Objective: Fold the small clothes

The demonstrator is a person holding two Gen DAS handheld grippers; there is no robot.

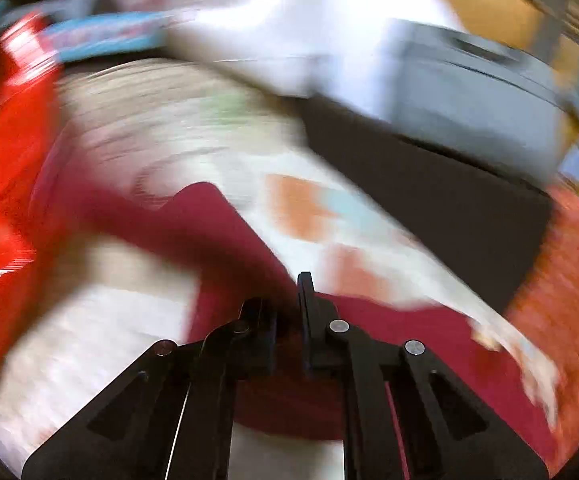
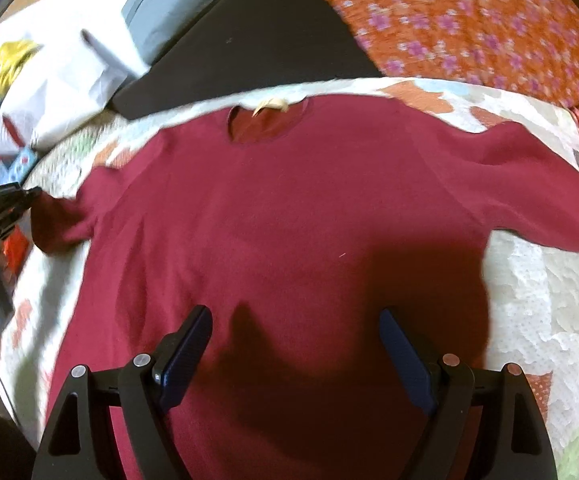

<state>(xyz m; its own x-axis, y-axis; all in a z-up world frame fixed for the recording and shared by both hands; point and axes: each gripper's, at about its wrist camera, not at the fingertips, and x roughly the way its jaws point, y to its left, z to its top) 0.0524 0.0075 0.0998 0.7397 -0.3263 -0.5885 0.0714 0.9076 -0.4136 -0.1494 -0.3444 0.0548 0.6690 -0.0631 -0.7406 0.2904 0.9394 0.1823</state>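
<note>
**Maroon top spread flat, left cuff pinched**

The maroon top lies flat on the patterned quilt, neckline toward the far edge. The left hand-held gripper is closed on its sleeve end at the quilt's left edge. The right hand-held gripper hangs wide apart over the hem, holding nothing. A black board borders the far edge.

Patchwork quilt, orange floral cloth, black board, grey case, yellow wrapper
</note>
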